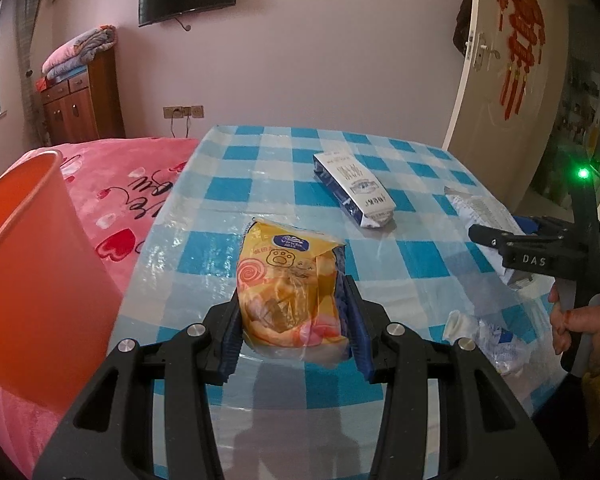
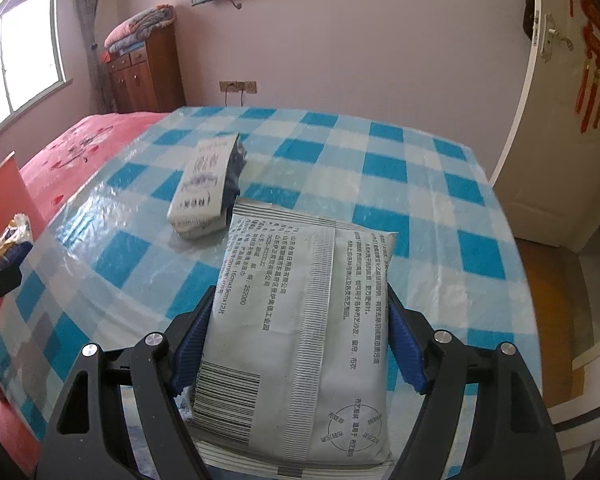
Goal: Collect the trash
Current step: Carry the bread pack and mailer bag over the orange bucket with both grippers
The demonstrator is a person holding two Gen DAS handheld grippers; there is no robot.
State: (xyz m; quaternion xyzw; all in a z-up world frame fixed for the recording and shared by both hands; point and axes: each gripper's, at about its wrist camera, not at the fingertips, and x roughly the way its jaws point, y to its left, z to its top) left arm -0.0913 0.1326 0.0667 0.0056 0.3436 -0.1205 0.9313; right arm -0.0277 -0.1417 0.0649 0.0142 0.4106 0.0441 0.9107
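Note:
My left gripper (image 1: 292, 294) is shut on a yellow tissue packet (image 1: 288, 264), its blue pads pressing both sides, above the checked table (image 1: 260, 184). An orange bin (image 1: 32, 280) stands close at the left, beside the table. My right gripper (image 2: 300, 296) is shut on a white printed packet (image 2: 300, 360), held by its long sides above the table (image 2: 380, 168). From the left wrist view the right gripper (image 1: 504, 228) shows at the right edge with a hand (image 1: 576, 328) on its grip, the white packet (image 1: 480, 212) between its fingers. A white-and-blue carton (image 1: 352, 188) (image 2: 208, 188) lies on the table.
A crumpled clear plastic wrapper (image 1: 484, 332) lies near the table's right front edge. A pink bed (image 1: 132, 188) runs along the left side. The orange bin (image 2: 0, 200) and the yellow packet (image 2: 8, 240) show at the right wrist view's left edge. An open door (image 1: 500, 80) stands behind the table's right side.

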